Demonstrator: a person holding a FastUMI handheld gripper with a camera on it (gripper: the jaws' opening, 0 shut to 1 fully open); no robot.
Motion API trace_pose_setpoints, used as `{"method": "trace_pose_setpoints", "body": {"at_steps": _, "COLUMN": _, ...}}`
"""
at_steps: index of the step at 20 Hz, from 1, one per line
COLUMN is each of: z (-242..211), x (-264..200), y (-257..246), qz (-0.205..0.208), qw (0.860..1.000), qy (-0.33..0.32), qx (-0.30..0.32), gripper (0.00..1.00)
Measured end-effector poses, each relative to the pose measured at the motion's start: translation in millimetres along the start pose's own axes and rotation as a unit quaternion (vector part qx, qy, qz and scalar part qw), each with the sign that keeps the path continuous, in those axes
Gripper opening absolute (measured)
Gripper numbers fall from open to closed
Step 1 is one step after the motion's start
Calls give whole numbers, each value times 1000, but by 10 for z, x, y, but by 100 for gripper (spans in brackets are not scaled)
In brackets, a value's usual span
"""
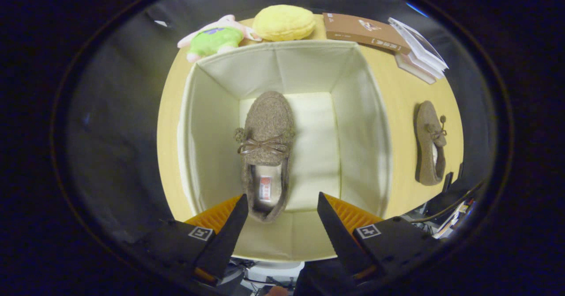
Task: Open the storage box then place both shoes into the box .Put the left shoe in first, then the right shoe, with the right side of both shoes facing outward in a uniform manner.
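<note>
The fingers of the gripper [282,207] are spread, nothing held, above the open storage box [201,132]. One shoe [266,154] lies on the box floor at left. The second shoe [431,143] waits on the table [397,97], right of the box; it should be gripped mid-body and laid alongside, matching orientation.

The storage box [282,62] is cream inside – plain walls and a plain pale floor. The shoe in the box [266,154] is a speckled grey-brown, with a brown bow and a pale lining carrying a small red-and-white label. The shoe on the counter [430,143] is the same grey-brown. The counter [408,101] is a warm yellow wood tone. Beyond the box, a plush toy [216,37] is pink with a bright green shirt, a round cushion [284,22] is yellow, and a book [364,32] is brown – beside it lie white papers [421,51].
</note>
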State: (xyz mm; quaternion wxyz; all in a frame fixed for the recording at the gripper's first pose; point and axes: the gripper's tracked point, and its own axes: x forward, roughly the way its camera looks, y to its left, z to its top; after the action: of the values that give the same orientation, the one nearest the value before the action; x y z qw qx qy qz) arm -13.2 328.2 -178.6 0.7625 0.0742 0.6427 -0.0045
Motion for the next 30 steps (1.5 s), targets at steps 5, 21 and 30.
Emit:
{"method": "trace_pose_setpoints", "body": {"at_steps": 5, "z": 81, "x": -523, "y": -499, "qz": -44, "qw": 999, "qy": -32, "qx": -3, "gripper": 100}}
{"method": "trace_pose_setpoints", "body": {"at_steps": 21, "z": 346, "x": -388, "y": -3156, "qz": -223, "qw": 972, "qy": -25, "qx": 68, "gripper": 98}}
{"method": "trace_pose_setpoints", "body": {"at_steps": 30, "z": 335, "x": 255, "y": -3951, "qz": -257, "qw": 963, "qy": 35, "qx": 74, "gripper": 94}}
